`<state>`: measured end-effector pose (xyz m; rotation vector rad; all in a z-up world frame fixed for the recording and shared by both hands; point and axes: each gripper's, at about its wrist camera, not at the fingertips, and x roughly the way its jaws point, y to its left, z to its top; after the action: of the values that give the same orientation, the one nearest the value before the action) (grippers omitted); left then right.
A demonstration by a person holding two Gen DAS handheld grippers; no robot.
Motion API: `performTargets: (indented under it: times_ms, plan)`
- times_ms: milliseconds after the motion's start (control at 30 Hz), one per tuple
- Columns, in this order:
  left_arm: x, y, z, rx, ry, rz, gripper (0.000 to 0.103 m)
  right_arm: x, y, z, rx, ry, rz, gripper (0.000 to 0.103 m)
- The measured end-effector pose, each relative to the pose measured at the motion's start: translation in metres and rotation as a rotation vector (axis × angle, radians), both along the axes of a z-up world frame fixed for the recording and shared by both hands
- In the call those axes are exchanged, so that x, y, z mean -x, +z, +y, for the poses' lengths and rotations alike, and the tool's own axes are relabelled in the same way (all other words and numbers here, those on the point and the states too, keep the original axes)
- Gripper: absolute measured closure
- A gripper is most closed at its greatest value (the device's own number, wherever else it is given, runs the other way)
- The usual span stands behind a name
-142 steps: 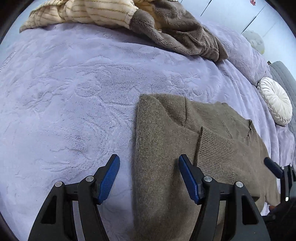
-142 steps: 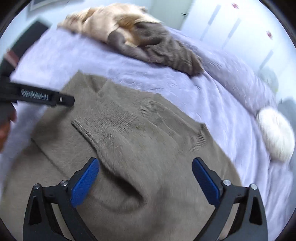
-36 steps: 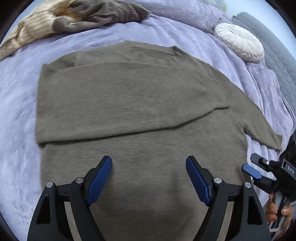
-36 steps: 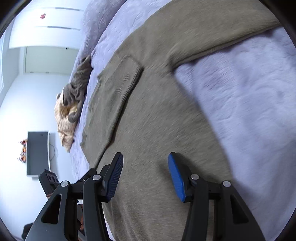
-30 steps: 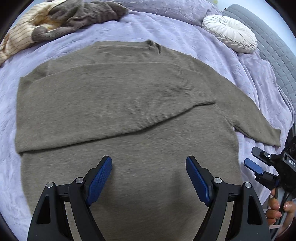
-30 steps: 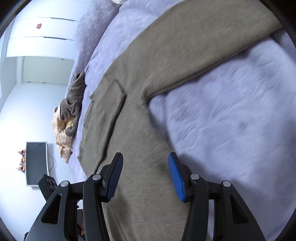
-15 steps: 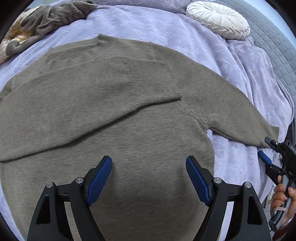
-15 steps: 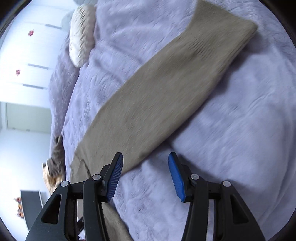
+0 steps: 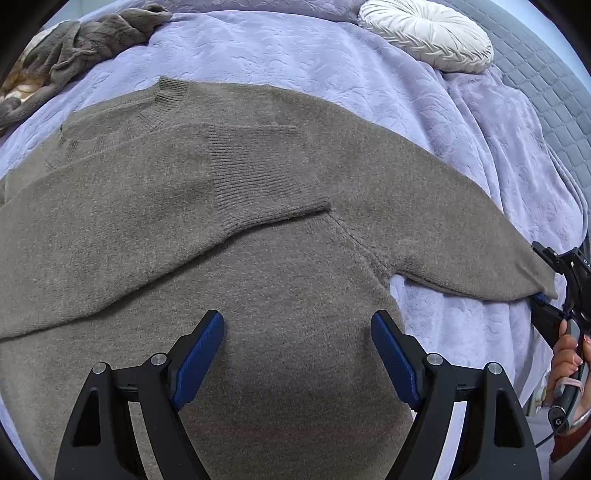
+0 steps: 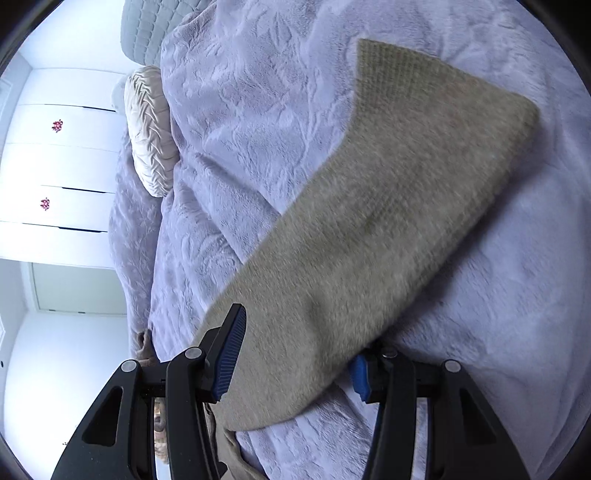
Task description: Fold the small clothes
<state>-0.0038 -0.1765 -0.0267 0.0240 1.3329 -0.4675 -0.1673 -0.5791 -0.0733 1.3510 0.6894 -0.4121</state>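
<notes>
A bed [image 9: 424, 110] fills both views, covered by a plush lilac blanket [image 9: 280, 48] embossed with a leafy pattern. Its pile is rumpled into soft ridges toward the headboard [image 9: 546, 85], which is grey and quilted in a diamond grid. A round, pleated cream cushion [image 9: 428, 33] lies on the blanket just before the headboard. At the far left corner of the bed sits a heap of other clothes [image 9: 85, 37], a grey-brown plush piece over something cream.

In the right wrist view the room behind the bed is white: a wardrobe [image 10: 55, 162] with flat doors and two small red ornaments, and next to it a pale wall with a framed opening.

The sweater [image 9: 221, 229], an olive-brown knit, lies flat across the middle of the bed with its ribbed collar toward the clothes heap. One sleeve is folded over the body, its ribbed cuff lying on the chest. The other sleeve [image 10: 369, 236] stretches out over the blanket toward the bed's edge.

The left claw [image 9: 297, 350] hovers over the sweater's lower body with its blue pads wide apart and nothing between them.

The right claw [image 10: 295, 365] has the outstretched sleeve between its pads, one above the cloth and one beneath; whether they pinch it I cannot tell. A hand [image 9: 567, 354] holds that claw's grip at the bed's edge.
</notes>
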Motion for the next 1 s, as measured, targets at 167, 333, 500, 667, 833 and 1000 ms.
performTargets:
  times_ms: [167,333,500,667,833,1000]
  plan:
    - [-0.007,0.005,0.018,0.020,0.038,-0.013,0.021,-0.022,0.006,0.003,-0.013,0.043,-0.016,0.091]
    - [-0.018,0.012,0.045,0.025,0.095,-0.041,0.021,-0.067,0.035,0.032,0.050,0.187,-0.091,0.094]
    - [-0.028,0.017,0.086,0.021,0.178,-0.062,0.021,-0.136,0.080,0.097,0.148,0.406,-0.214,0.094]
    - [-0.035,0.018,0.135,-0.003,0.258,-0.082,0.021,-0.195,0.108,0.191,0.216,0.648,-0.310,0.094]
    - [-0.041,0.013,0.191,-0.031,0.354,-0.092,0.021,-0.230,0.103,0.297,0.205,0.877,-0.350,0.094]
    - [-0.048,0.004,0.232,-0.034,0.423,-0.091,0.021,-0.247,0.068,0.387,0.279,1.086,-0.247,0.094]
